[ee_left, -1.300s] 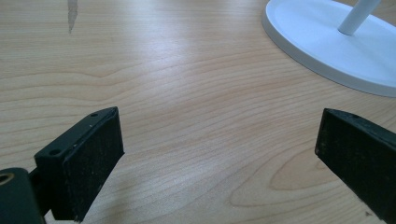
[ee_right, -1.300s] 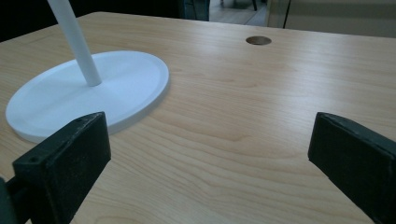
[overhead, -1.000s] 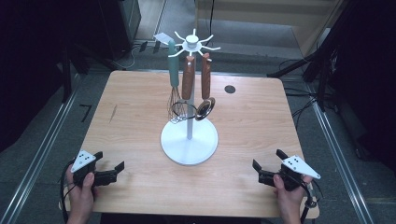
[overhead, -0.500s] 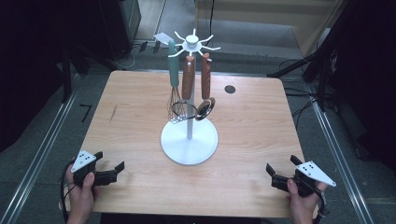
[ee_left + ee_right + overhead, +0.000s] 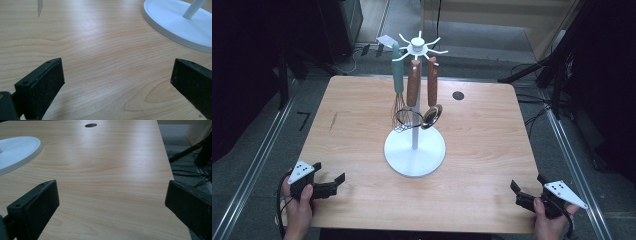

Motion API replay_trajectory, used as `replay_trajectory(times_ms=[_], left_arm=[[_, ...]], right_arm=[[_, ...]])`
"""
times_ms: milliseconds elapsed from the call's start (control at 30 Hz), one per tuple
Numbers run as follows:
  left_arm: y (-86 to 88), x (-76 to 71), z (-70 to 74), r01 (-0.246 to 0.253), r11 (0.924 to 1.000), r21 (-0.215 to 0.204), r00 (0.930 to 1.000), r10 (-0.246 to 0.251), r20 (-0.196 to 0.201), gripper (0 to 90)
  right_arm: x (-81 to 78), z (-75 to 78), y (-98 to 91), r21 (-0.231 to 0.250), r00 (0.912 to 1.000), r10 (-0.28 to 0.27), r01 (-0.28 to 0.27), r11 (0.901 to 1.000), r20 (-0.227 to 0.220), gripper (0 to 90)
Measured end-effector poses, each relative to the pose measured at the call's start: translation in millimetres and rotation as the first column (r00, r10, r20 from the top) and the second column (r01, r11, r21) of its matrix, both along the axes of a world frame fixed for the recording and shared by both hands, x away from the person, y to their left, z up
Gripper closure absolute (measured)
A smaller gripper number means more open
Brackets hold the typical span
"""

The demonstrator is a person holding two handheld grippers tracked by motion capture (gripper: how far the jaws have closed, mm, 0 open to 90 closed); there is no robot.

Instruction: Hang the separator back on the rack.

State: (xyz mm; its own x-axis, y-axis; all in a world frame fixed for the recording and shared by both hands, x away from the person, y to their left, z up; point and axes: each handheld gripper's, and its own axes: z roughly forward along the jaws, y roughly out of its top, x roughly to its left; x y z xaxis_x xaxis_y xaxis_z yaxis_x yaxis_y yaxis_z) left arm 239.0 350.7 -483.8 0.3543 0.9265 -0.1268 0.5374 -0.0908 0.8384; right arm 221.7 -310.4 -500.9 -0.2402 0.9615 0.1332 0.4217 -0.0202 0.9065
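1. The left gripper (image 5: 328, 184) sits at the lower left of the high view, its fingers (image 5: 41, 85) spread wide apart over bare wood, gripping nothing
2. The right gripper (image 5: 528, 195) sits at the lower right of that frame, by the table's near edge; its fingers (image 5: 35, 207) are likewise spread wide and empty
3. The white utensil stand (image 5: 414, 152) is at the centre of the table (image 5: 357, 115), well apart from both grippers; its round base fills the upper right of the left gripper view
4. On its hooks near the top of the frame hang a whisk (image 5: 399, 95) with a green handle and two wooden-handled utensils (image 5: 432, 95), side by side
5. A small dark hole (image 5: 457, 95) marks the table to the right of the stand
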Motion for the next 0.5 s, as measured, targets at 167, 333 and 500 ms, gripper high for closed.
replay_trajectory(times_ms=[167,333,500], left_arm=[[0.0,0.3,0.2,-0.003,1.0,0.002,1.0,0.003,0.001,0.0],[0.1,1.2,0.1,-0.002,1.0,-0.001,1.0,0.002,0.001,0.0],[0.6,1.7,0.2,-0.001,1.0,-0.005,1.0,0.001,-0.001,0.0]], right_arm=[[1.7,-4.5,-0.7,-0.007,0.9999,0.005,-0.005,1.0,-0.016,0.0],[3.0,-7.2,2.0,-0.007,0.9994,0.001,-0.001,1.0,-0.034,0.0],[4.5,-7.9,2.1,-0.002,0.999,-0.001,0.001,1.0,-0.044,0.0]])
